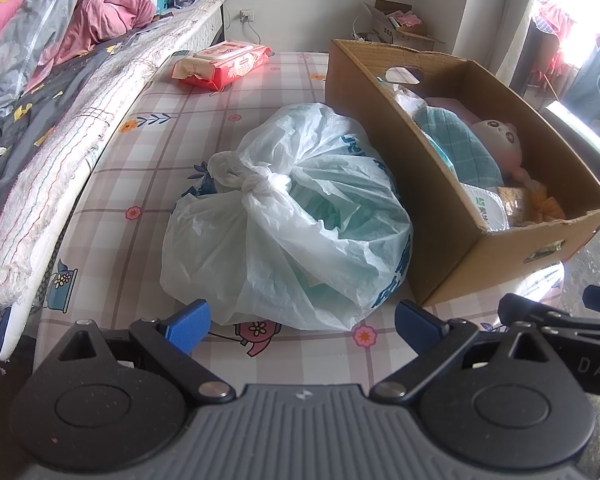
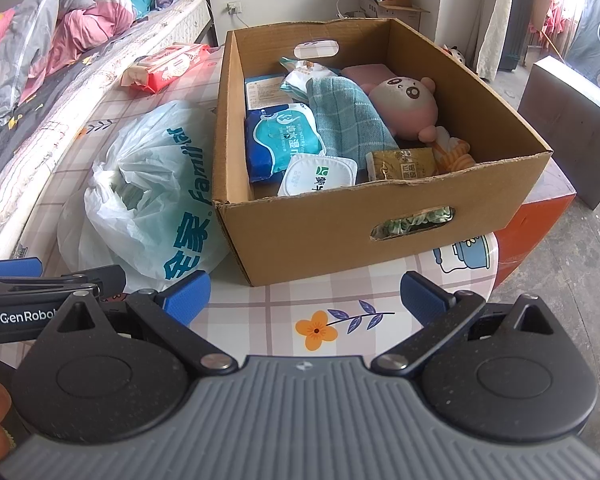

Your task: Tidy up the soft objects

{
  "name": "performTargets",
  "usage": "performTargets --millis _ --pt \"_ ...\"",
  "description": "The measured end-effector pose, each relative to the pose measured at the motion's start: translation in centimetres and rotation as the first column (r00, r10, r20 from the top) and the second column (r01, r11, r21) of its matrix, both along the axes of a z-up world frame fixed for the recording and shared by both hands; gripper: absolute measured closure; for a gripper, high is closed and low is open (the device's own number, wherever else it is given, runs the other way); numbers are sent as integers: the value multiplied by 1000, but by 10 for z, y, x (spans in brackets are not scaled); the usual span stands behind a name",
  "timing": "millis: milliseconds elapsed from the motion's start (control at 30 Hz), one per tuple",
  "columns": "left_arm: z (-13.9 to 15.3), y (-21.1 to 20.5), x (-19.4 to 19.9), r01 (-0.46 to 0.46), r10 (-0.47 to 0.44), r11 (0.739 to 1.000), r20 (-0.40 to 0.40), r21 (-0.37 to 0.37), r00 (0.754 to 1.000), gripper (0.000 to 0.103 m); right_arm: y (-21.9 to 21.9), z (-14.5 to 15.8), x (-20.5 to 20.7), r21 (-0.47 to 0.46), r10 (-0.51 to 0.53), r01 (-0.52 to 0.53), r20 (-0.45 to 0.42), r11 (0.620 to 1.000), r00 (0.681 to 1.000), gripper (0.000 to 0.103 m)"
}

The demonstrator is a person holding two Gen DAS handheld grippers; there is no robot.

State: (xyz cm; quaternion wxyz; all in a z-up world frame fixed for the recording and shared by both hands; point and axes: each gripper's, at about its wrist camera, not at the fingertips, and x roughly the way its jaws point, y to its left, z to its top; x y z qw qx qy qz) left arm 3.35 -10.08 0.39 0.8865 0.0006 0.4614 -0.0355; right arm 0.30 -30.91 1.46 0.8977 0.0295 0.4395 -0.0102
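Note:
A knotted white plastic bag with teal print lies on the checked flowered tablecloth, just left of an open cardboard box. The bag also shows in the right wrist view, as does the box. The box holds a teal towel, a pink plush toy, a blue wipes pack and other packets. My left gripper is open and empty just in front of the bag. My right gripper is open and empty in front of the box.
A red wipes pack lies at the far side of the cloth. A bed with pink and grey bedding runs along the left. A small carton stands by the far wall. The cloth's right edge drops to the concrete floor.

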Motion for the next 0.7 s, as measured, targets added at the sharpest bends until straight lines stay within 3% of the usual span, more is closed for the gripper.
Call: performTargets --millis 700 --pt "-1 1 0 1 -1 1000 0 -1 1000 4 1 0 -1 1 0 0 -1 1000 1000 1"
